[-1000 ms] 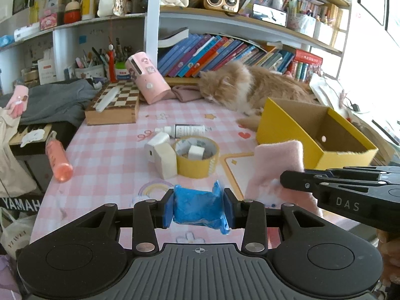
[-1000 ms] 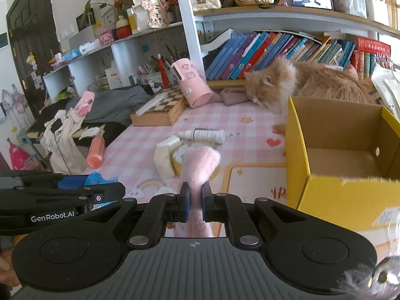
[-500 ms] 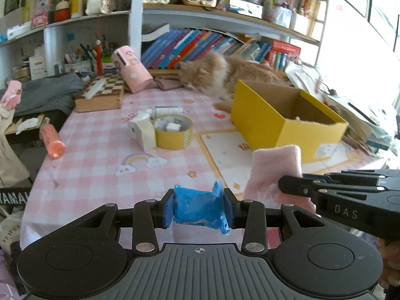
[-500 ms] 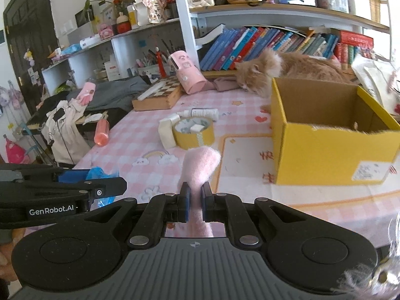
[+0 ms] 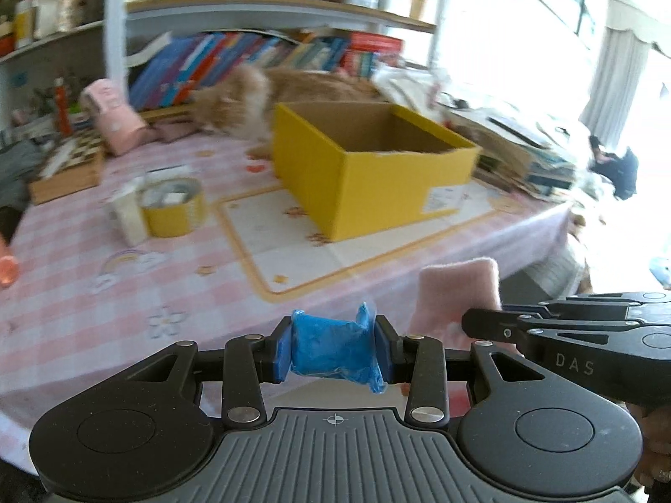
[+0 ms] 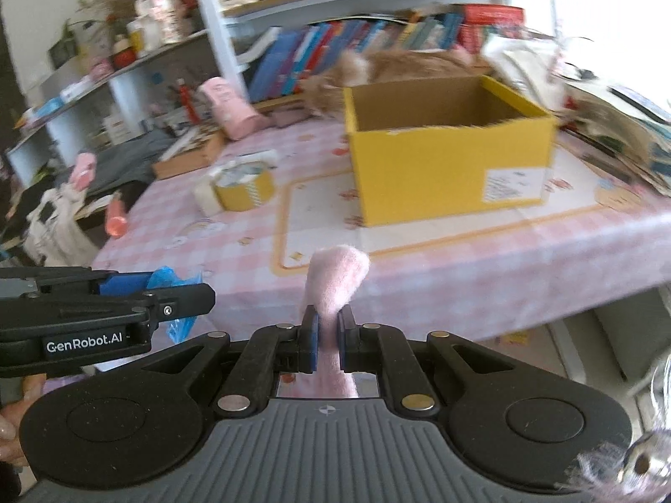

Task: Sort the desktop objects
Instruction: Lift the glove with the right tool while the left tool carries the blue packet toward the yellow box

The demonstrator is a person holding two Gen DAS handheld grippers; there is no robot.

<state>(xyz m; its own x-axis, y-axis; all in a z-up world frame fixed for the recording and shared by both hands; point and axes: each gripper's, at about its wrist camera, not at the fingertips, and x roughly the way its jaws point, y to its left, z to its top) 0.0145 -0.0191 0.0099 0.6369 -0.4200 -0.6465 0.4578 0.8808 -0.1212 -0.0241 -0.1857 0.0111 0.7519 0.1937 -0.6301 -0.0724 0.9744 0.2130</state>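
i see a crumpled blue plastic packet (image 5: 333,350), glossy and wrinkled, with a pointed corner sticking up at its right side. it sits squarely between the blue pads of my left gripper (image 5: 333,352), which is clamped on it from both sides. in the right wrist view the same packet (image 6: 176,281) pokes out past the black fingertip.

the second item is a soft pink fleece cloth (image 6: 335,281), fuzzy, rising in a rounded fold above the jaws. my right gripper (image 6: 328,346) is closed tight on it, pads pinching the fabric, with more cloth trailing down behind them. from the left wrist view the cloth (image 5: 459,293) shows as a flat pink panel just beside the packet.

both held items hang in front of the near edge of the table (image 5: 84,293) (pink checked cover). the open yellow box (image 5: 369,184) stands on the table beyond them, well apart, with a yellow tape roll (image 5: 174,213) to its left. the background is blurred.
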